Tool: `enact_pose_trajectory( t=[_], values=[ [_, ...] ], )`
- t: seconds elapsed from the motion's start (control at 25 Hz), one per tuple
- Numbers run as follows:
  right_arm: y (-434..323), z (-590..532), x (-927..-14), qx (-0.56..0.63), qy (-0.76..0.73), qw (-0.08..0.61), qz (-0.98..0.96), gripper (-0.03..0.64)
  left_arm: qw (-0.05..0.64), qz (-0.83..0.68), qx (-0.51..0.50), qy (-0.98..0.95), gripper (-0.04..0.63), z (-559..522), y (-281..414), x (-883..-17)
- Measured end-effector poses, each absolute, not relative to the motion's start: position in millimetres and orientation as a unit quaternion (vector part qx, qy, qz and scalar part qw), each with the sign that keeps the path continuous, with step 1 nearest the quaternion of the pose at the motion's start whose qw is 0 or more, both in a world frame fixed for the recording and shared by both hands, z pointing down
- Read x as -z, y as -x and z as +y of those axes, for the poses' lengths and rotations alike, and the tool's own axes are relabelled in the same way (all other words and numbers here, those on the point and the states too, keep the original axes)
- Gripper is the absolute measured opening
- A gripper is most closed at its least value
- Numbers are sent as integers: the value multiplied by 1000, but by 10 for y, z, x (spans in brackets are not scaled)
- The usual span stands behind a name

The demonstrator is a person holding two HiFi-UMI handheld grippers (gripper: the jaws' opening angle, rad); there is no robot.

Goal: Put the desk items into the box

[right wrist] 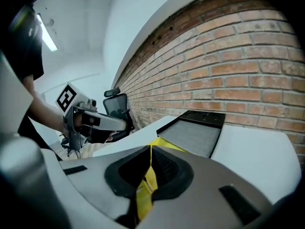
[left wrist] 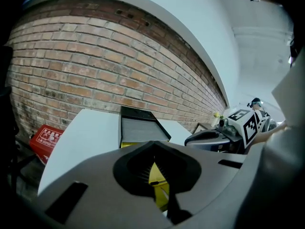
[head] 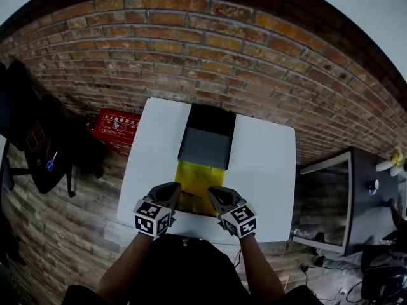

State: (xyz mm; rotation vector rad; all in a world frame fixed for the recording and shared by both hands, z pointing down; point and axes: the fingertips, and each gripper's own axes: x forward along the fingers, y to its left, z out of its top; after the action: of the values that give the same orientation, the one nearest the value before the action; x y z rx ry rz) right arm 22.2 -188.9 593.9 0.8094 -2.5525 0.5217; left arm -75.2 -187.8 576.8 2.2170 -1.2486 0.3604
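The yellow folder lies flat on the counter, just in front of the open box. The left gripper and right gripper are each clamped shut on a near corner, probably so it lifts evenly without flopping.

Just ahead of my right gripper the yellow sheet looks glossy, lying on a smooth, matt white table; beyond is a rough brick wall.
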Motion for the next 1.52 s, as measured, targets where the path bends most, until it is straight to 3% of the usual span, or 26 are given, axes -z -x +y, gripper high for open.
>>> enact_pose_trajectory(
  t=[0.92,1.52],
  values=[
    [-1048,-1814,-4844,-155,-411,57,-896,25,211,-471,-87,-852,14,-1863,893,-4867],
    [-1214,-1826,-4853,-156,-440,55,-883,21,216,-480,-85,-846,14,-1876,1009,-4955]
  ],
)
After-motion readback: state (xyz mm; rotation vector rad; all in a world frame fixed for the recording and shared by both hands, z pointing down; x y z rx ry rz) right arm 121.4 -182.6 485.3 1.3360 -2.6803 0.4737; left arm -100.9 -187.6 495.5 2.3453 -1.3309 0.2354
